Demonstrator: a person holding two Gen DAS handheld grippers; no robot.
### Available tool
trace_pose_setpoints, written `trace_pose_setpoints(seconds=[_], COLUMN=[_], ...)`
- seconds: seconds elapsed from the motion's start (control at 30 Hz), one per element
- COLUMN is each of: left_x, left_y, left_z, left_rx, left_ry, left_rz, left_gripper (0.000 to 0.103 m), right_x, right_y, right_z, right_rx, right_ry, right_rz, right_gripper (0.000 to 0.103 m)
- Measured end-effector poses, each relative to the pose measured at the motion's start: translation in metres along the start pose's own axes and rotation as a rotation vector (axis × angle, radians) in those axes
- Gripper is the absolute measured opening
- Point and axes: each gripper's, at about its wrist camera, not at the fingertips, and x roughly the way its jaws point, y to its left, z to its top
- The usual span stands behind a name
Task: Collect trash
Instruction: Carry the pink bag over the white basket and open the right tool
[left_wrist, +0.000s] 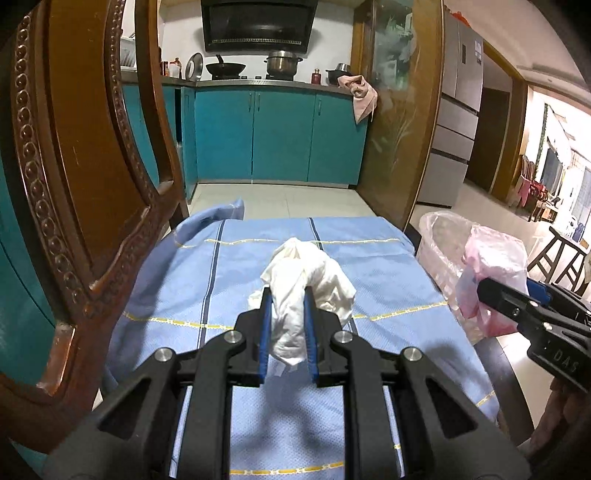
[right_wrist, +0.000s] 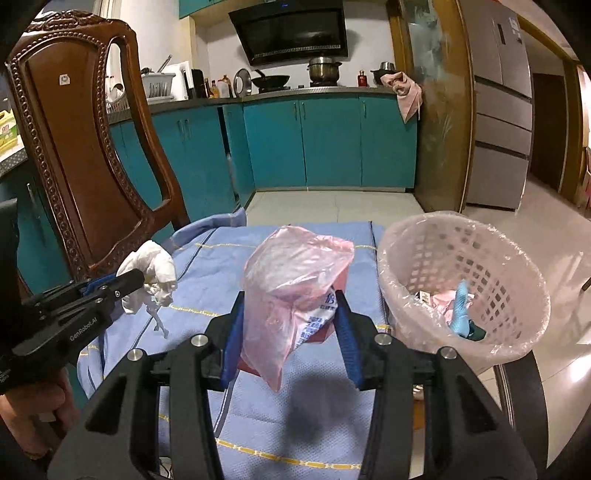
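Observation:
My left gripper (left_wrist: 288, 293) is shut on a crumpled white paper wad (left_wrist: 310, 273), held just above the blue tablecloth (left_wrist: 229, 273). In the right wrist view the same wad (right_wrist: 155, 264) sticks out past the left gripper (right_wrist: 137, 277) at the left. My right gripper (right_wrist: 290, 295) is shut on a pink plastic bag (right_wrist: 288, 262) with a red printed box inside, lifted off the cloth with its shadow beneath. The lined pink waste basket (right_wrist: 517, 266) stands just right of the bag, off the table's right edge, with blue and pink scraps inside.
A carved wooden chair (right_wrist: 74, 140) stands close at the table's left corner. Teal kitchen cabinets (right_wrist: 325, 140) lie across the tiled floor beyond. A wooden door frame (left_wrist: 399, 129) rises behind the basket (left_wrist: 439, 236). A hand (right_wrist: 33, 402) holds the left gripper.

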Motion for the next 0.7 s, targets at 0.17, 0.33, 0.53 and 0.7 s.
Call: trace_pose_setpoints(seconds=[0.17,0.33,0.53,0.7], left_x=[-0.001,-0.001,-0.001,0.001], left_y=[0.0,-0.001,0.0,-0.003], left_z=[-0.002,-0.002,-0.002,-0.003], left_rx=[0.006,0.007,0.002,0.01], left_ry=[0.004,0.006,0.009,0.008], left_rz=[0.006,0.008,-0.005,-0.016], left_gripper=[0.017,0.017,0.017,0.017], right_x=[0.002,0.003,-0.019,0.007], right_y=[0.002,0.001,-0.055,-0.126], right_z=[-0.001,0.0,0.031,0.043], right_rx=[0.0,0.003,0.147,0.271], right_ry=[0.007,0.01,-0.175,-0.195], right_rz=[0.008,0.01,-0.07,-0.171], right_gripper=[0.045,0.045,0.046,0.065])
